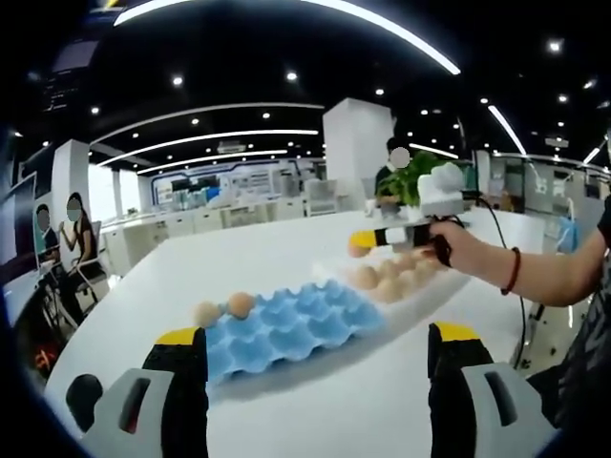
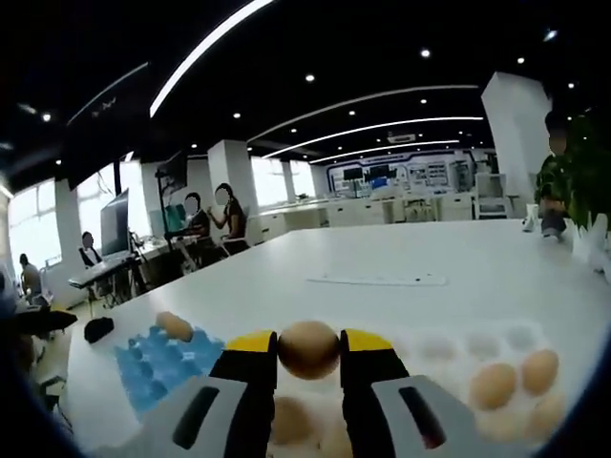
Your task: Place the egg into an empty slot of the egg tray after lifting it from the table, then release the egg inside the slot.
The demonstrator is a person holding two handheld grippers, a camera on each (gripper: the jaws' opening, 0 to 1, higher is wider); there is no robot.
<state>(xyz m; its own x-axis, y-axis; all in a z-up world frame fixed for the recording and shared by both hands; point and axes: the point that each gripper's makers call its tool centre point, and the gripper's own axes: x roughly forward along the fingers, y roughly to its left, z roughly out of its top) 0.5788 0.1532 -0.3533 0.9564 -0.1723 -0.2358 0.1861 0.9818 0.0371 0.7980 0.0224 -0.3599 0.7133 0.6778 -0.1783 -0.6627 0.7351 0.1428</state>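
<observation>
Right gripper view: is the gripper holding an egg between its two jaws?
Yes: the right gripper is closed on a brown egg, which sits clamped between its two yellow-tipped jaws above the white table.

Right gripper [image 2: 308, 355], right gripper view: yellow-tipped black jaws clamped on a brown egg [image 2: 308, 348], one jaw each side, egg sitting btwn the tips. Same gripper [image 1: 368, 241] seen from the left gripper view, upper right, held out roughly level w/ the egg at its tip, gripped by the person's right hand [image 1: 456, 244]; bare forearm runs off to the right, dark red band on the wrist. Left gripper [image 1: 318, 345], left gripper view: jaws spread wide apart, nothing btwn them, yellow tips up.
</observation>
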